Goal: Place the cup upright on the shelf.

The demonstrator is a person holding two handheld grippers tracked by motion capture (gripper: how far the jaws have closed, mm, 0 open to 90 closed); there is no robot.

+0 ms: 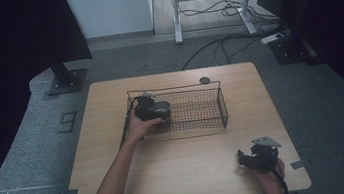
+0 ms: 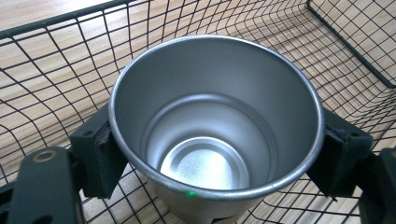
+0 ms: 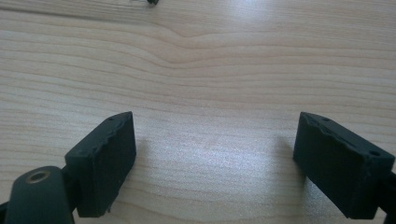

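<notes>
A light wooden table [image 1: 184, 166] carries a black wire basket [image 1: 197, 109] and a small dark disc [image 1: 204, 80].

a dark "9" mark [image 1: 68, 122] on the grey floor [image 1: 25, 146].

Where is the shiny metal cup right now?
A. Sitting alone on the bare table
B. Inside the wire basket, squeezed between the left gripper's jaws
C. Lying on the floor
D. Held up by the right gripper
B. The left gripper view shows the metal cup with a black jaw pressed on each side of it and the wire basket mesh all around, while the right gripper is open over bare table.
</notes>
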